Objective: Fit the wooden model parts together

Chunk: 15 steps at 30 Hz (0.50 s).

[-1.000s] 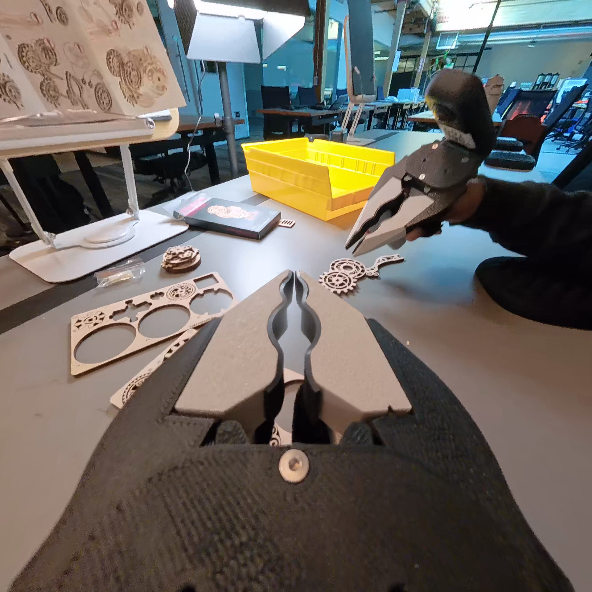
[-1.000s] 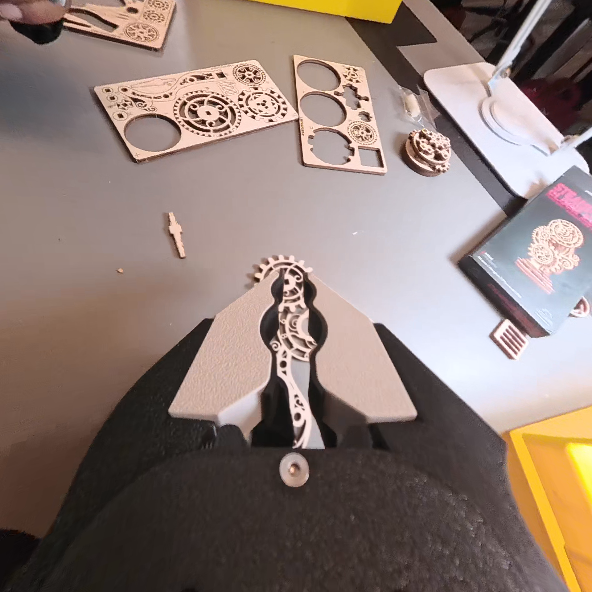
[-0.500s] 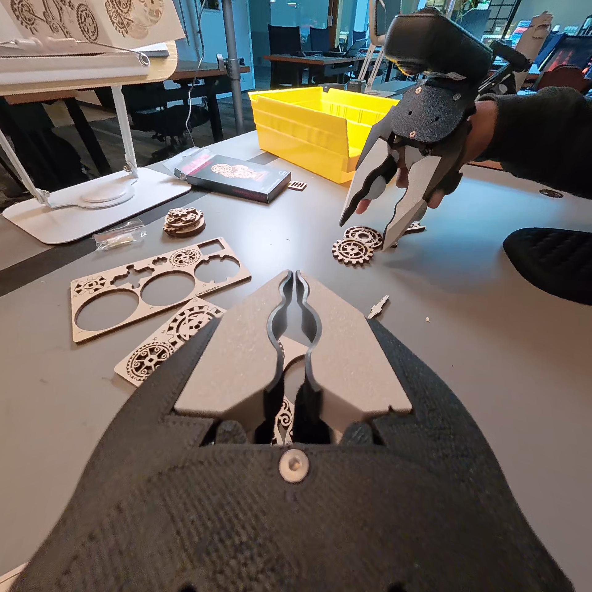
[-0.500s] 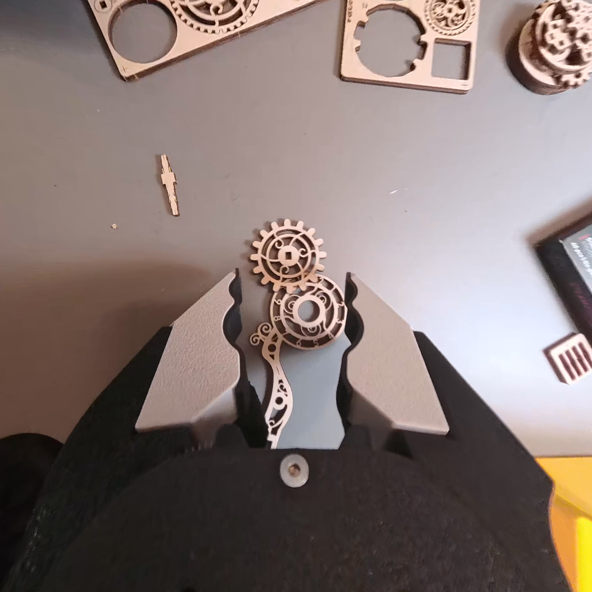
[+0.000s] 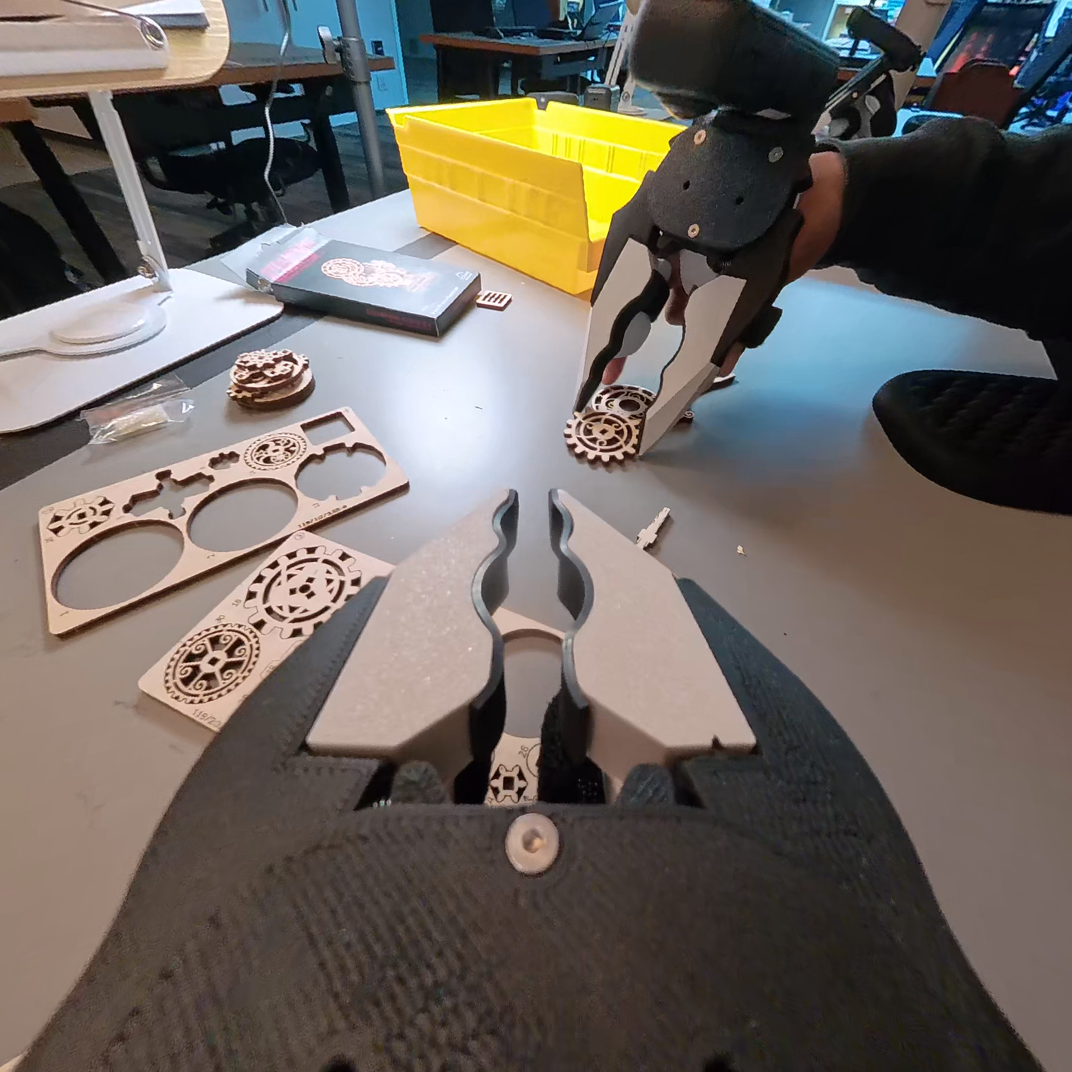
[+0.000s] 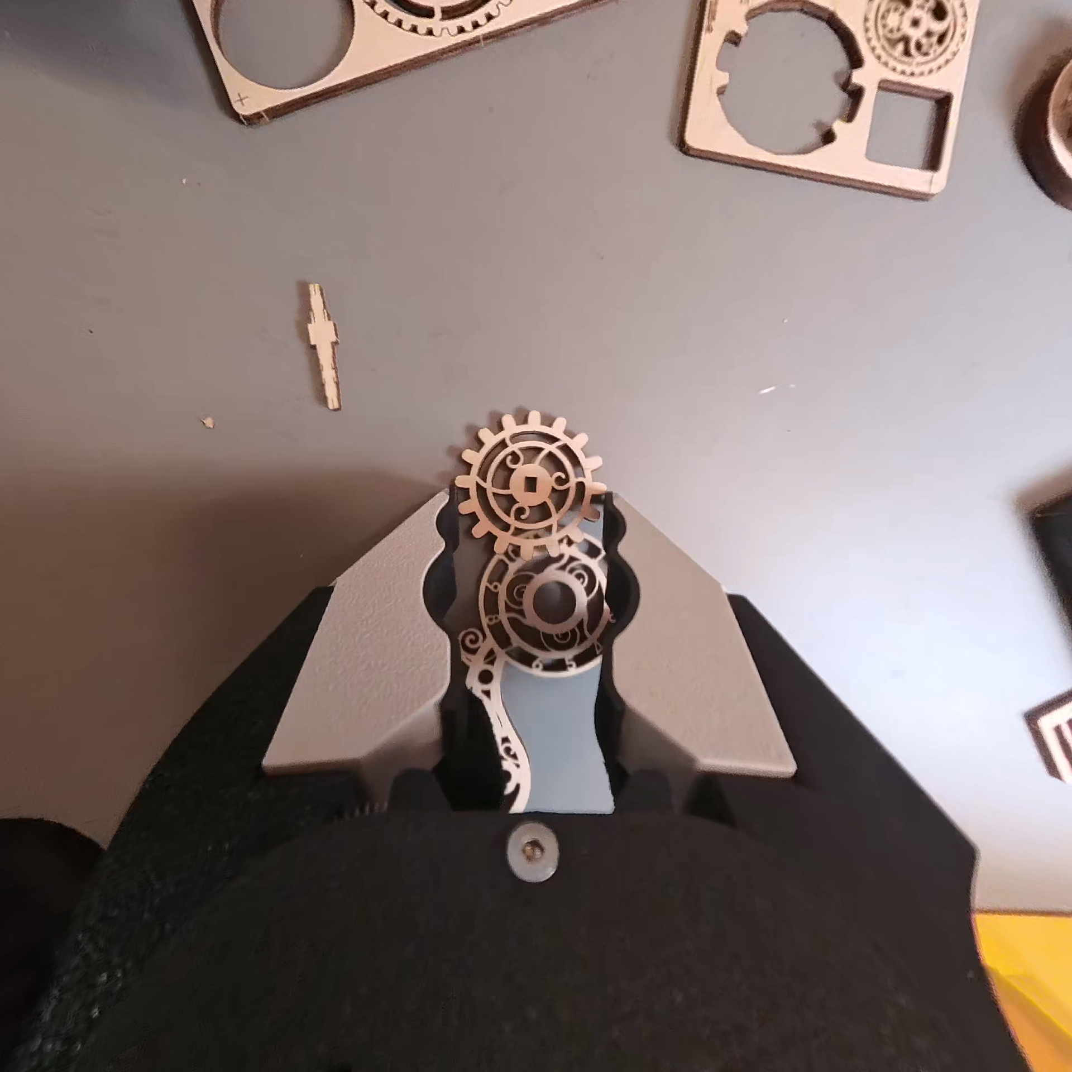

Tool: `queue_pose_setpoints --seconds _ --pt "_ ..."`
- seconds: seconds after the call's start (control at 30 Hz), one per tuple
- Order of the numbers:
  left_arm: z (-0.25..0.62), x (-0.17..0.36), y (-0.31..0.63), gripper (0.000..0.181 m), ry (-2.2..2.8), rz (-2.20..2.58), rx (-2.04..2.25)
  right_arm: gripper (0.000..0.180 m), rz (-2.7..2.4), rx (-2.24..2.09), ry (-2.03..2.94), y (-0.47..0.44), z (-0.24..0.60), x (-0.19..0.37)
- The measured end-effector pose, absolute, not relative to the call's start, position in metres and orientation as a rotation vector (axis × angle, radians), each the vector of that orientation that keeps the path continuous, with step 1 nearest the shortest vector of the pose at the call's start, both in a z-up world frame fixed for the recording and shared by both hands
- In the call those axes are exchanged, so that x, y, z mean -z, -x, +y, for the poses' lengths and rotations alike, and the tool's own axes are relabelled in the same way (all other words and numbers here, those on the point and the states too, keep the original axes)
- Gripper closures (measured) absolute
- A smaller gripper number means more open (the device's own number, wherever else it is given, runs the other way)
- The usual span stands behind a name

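A flat wooden part, a toothed gear [image 6: 531,481] joined to a ring [image 6: 548,603] with a curved scroll arm, lies on the grey table. My right gripper [image 6: 528,499] points down over it, open, with its jaws close on either side of the ring. The right jaw is at the ring's edge. The part [image 5: 603,435] and the right gripper [image 5: 616,426] also show in the left wrist view. My left gripper [image 5: 532,499] is slightly open and empty, above a cut-out wooden sheet [image 5: 255,626]. A small wooden pin [image 6: 325,348] lies beside the part.
A second sheet with round holes [image 5: 220,522], an assembled gear stack [image 5: 270,377], a small plastic bag [image 5: 133,415], a black box [image 5: 371,284], a yellow bin [image 5: 504,191] and a white stand base [image 5: 116,325] lie beyond. A black pad [image 5: 974,423] is at the right. About 15 cm separates my left fingertips from my right. About 6 cm separates my right fingertips from the small wooden pin [image 6: 325,348]. Look for it in the left wrist view [image 5: 651,527] too.
My right gripper let go of the gear part, laid it flat, came down over it and narrowed its jaws. My left gripper opened slightly and dipped toward the sheets.
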<state>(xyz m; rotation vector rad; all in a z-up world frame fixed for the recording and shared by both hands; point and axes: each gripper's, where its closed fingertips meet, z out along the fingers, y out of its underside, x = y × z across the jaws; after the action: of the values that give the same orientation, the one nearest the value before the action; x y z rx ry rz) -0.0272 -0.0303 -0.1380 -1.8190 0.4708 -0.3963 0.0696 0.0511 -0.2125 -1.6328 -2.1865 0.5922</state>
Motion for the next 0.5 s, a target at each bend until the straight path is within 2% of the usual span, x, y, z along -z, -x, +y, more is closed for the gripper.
queue_pose_setpoints --seconds 0.27,0.5 --pt "-0.033 0.148 0.013 0.169 1.854 0.544 0.413 0.132 -2.145 -0.632 1.475 -0.053 0.035 0.194" --pt "-0.034 0.156 0.006 0.164 1.879 0.587 0.420 0.132 -2.224 -0.713 1.436 -0.043 0.011 0.201"
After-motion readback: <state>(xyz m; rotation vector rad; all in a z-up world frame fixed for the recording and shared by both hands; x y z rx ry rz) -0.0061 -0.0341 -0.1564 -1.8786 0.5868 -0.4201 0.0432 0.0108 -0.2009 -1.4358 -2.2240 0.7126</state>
